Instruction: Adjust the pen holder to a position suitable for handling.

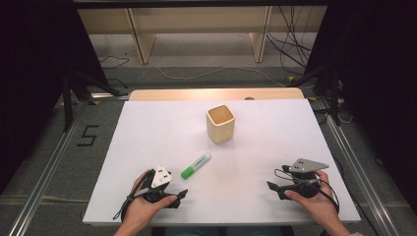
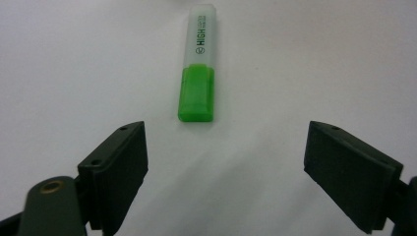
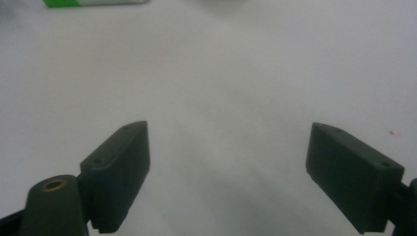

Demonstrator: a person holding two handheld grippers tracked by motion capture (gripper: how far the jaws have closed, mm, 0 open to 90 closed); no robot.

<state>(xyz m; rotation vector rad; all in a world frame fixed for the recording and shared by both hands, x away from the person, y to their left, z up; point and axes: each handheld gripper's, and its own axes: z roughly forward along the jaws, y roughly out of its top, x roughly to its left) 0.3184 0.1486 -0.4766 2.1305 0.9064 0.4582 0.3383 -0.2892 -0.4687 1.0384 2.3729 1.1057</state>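
A green highlighter (image 1: 195, 165) lies flat on the white counter (image 1: 147, 132), its green cap end toward the person and its pale barrel angled toward a wooden cup (image 1: 220, 123) that stands upright farther back. The left claw (image 1: 180, 194) rests near the cap, jaws wide apart and empty. The right claw (image 1: 273, 189) sits well apart to the side, likewise spread wide with nothing between its jaws.

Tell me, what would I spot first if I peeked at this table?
Probably the bright green highlighter with a clear cap, lying flat near the middle of the white table, just ahead of the left gripper, whose black jaws stand wide open. Behind it stands a pale wooden square cup, upright and empty-looking. The right gripper, also open, rests near the table's front right corner.
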